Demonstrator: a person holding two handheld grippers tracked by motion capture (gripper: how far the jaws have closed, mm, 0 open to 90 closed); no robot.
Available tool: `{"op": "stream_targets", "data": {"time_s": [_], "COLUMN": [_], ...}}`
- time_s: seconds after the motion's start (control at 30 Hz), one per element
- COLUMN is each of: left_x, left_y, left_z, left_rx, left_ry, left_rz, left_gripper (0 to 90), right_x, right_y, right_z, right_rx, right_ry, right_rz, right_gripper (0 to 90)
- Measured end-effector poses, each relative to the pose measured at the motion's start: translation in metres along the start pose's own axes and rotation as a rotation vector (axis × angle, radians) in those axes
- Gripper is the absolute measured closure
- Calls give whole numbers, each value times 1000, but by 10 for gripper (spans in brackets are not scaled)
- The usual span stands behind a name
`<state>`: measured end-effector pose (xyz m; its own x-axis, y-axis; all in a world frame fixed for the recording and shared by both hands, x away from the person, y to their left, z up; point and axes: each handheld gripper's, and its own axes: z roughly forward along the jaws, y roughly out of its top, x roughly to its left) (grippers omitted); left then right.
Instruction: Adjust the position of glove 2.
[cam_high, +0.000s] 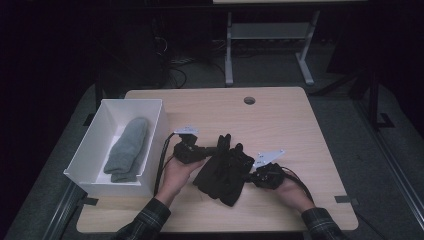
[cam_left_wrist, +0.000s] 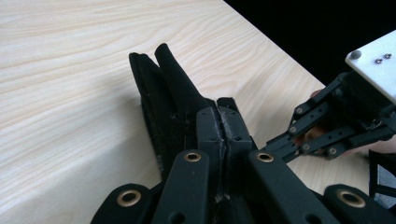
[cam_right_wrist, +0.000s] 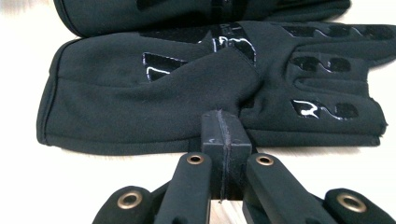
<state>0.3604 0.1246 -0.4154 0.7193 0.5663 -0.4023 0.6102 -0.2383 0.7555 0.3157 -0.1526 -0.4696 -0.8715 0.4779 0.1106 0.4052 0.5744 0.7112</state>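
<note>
The black gloves (cam_high: 224, 170) lie in a loose pile at the middle of the table (cam_high: 300, 130), just to the right of the white bin (cam_high: 160, 131). They look soft, light and limp: fleece-like cloth with glossy grip patches on palm and fingers, as the right gripper view shows (cam_right_wrist: 210, 88). Such a thing will sag and fold when lifted, so the cuff or a doubled edge is probably the best place to pinch; the shiny patches may slide a little against the pads.

The left gripper (cam_high: 212, 150) sits on the bin side of the gloves, its jaws pressed together with glove fabric caught between them near the fingers (cam_left_wrist: 223, 126). The right gripper (cam_high: 251, 176) is on the far side of the pile from the bin; its jaws are together too, at the edge of a fold of cloth (cam_right_wrist: 223, 128), though whether they pinch it I cannot tell.

Inside the bin rests a grey sock (cam_high: 127, 149), well apart from the gloves. The bin's near wall stands between pile and sock, and would have to be cleared from above. The left gripper's cable (cam_high: 162, 160) trails beside that wall and could snag.
</note>
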Motion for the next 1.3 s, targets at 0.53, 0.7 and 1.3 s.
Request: {"op": "stream_targets", "data": {"time_s": [0.53,0.7,1.3], "left_x": [-19,-22,-25], "left_y": [-7,-11,-18], "left_z": [26,32,49], "left_rx": [81,106,133], "left_ry": [-15,-14,-24], "left_rz": [52,58,30], "left_gripper": [884,884,877], "right_x": [11,14,14], "right_y": [15,19,19], "right_z": [17,21,21], "right_rx": [-8,-4,-5], "right_ry": [5,7,4], "right_rz": [-26,-31,-29], "right_gripper": [900,900,874]}}
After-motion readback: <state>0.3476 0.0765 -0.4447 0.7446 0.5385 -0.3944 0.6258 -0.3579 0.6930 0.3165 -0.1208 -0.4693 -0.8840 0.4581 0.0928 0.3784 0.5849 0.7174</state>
